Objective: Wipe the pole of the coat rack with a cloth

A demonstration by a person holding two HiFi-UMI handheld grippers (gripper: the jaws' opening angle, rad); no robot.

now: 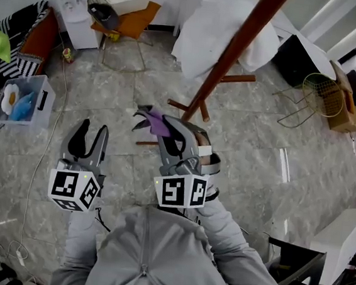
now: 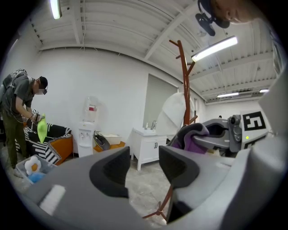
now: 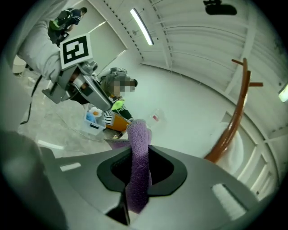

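The reddish-brown coat rack pole (image 1: 238, 47) slants from the top of the head view down to its crossed feet (image 1: 194, 112) on the marble floor. My right gripper (image 1: 161, 125) is shut on a purple cloth (image 1: 157, 121), just below and left of the pole's base, not touching it. The right gripper view shows the cloth (image 3: 137, 166) pinched between the pads, with the pole (image 3: 231, 121) off to the right. My left gripper (image 1: 88, 143) hangs lower left, open and empty; the left gripper view shows a gap between its pads (image 2: 177, 166), with the pole (image 2: 184, 85) beyond.
A clear bin (image 1: 24, 98) with toys sits at the left, near a cable trailing on the floor. A chair (image 1: 124, 19) and a water dispenser (image 1: 75, 4) stand at the back. White draped furniture (image 1: 209, 28) is behind the pole; a wire basket (image 1: 322, 94) stands right. A person (image 2: 20, 117) bends at far left.
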